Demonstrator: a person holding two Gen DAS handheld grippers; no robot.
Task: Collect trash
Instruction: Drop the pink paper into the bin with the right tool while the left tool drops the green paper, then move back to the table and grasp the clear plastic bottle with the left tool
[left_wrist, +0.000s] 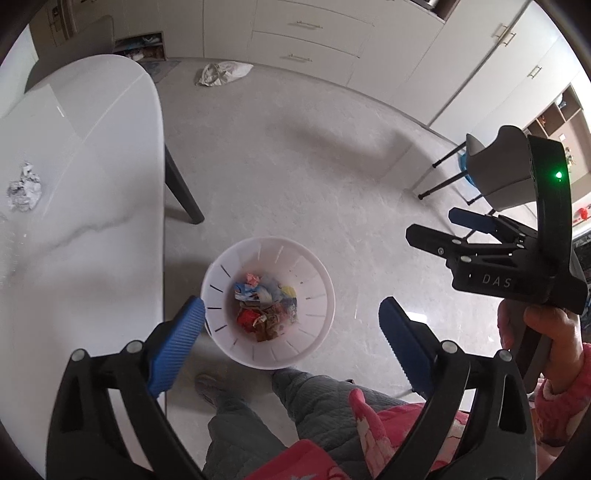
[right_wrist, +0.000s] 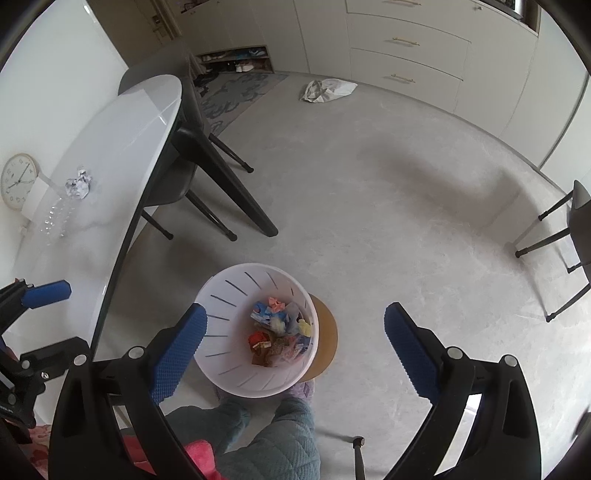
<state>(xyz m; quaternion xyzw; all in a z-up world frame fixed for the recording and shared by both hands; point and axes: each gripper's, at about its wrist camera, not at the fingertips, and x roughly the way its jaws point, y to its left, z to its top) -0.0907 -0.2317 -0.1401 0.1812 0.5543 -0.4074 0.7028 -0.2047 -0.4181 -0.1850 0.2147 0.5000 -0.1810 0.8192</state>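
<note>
A white slotted bin (left_wrist: 321, 280) stands on the floor beside the white table (left_wrist: 92, 184), with several colourful wrappers (left_wrist: 266, 306) lying in its bottom. My left gripper (left_wrist: 291, 306) hangs over the bin, jaws wide open and nothing between them. My right gripper (right_wrist: 295, 310) also points down at the bin (right_wrist: 221, 295), open and empty over the wrappers (right_wrist: 277, 332). Each gripper shows in the other's view: the right gripper (left_wrist: 432, 224) at the right, the left gripper (right_wrist: 77, 315) at the lower left. A crumpled paper ball (left_wrist: 25, 187) (right_wrist: 78, 183) lies on the table.
A clear plastic bottle (right_wrist: 55, 218) lies on the table (right_wrist: 122, 147) near a clock (right_wrist: 18, 181). A light bag (right_wrist: 327, 90) lies on the floor by the cabinets. Chairs stand under the table (right_wrist: 177, 184) and at the right (right_wrist: 576, 221). The person's legs (left_wrist: 258, 424) are just below the bin.
</note>
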